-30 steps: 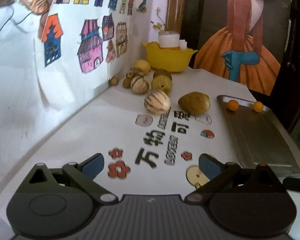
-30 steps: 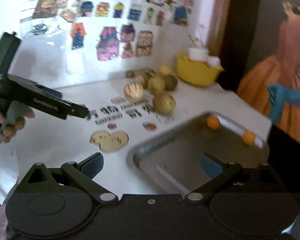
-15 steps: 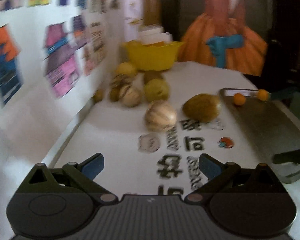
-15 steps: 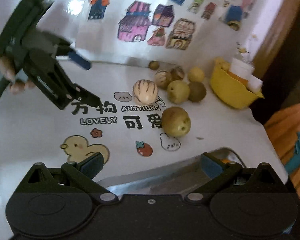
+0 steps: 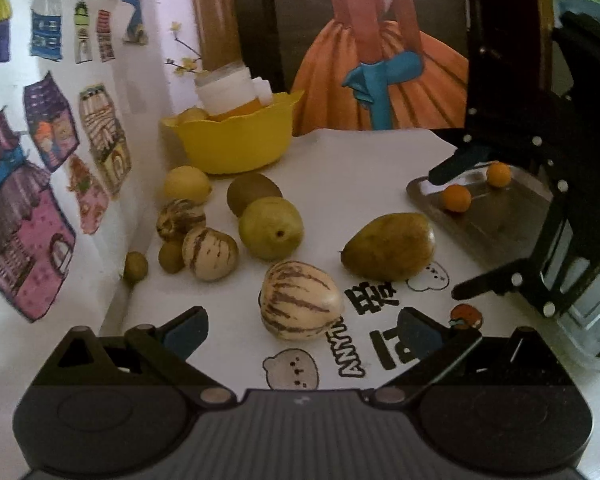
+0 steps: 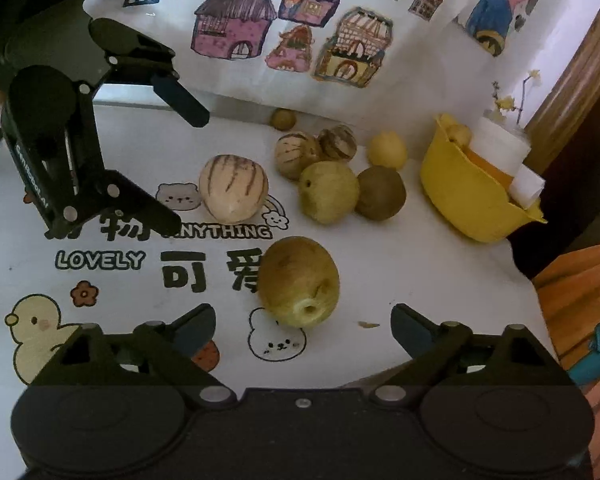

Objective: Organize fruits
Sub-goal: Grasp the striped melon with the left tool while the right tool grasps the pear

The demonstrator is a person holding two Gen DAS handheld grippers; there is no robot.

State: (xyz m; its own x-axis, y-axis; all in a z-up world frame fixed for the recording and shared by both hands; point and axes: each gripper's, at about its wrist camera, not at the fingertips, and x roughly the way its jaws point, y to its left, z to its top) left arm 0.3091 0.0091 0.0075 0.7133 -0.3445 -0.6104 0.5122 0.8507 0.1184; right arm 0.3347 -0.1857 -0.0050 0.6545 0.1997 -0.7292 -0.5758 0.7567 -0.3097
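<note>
A large striped melon (image 5: 300, 300) (image 6: 233, 186) lies on the printed white tablecloth, just ahead of my left gripper (image 5: 300, 330) (image 6: 182, 168), which is open with its fingers either side of it and not touching. A brownish-green pear (image 6: 298, 282) (image 5: 388, 246) lies just in front of my right gripper (image 6: 302, 326) (image 5: 446, 236). Its jaws are closing, and the pads stand clear of the pear. Behind these lie a green pear (image 5: 270, 228), a kiwi (image 5: 252, 196), a lemon (image 5: 186, 184) and two small striped melons (image 5: 208, 252).
A metal tray (image 5: 496, 236) at the right holds two small oranges (image 5: 456, 198). A yellow bowl (image 5: 236, 144) with a roll of paper stands at the back. The wall with paper drawings (image 6: 236, 24) borders the table behind the fruit. Two small brown fruits (image 5: 135, 266) lie along it.
Both grippers moved in towards the fruit and rolled. The left now has the large striped melon at its fingers. The right swung off the tray to the brownish-green pear, fingers slightly narrower.
</note>
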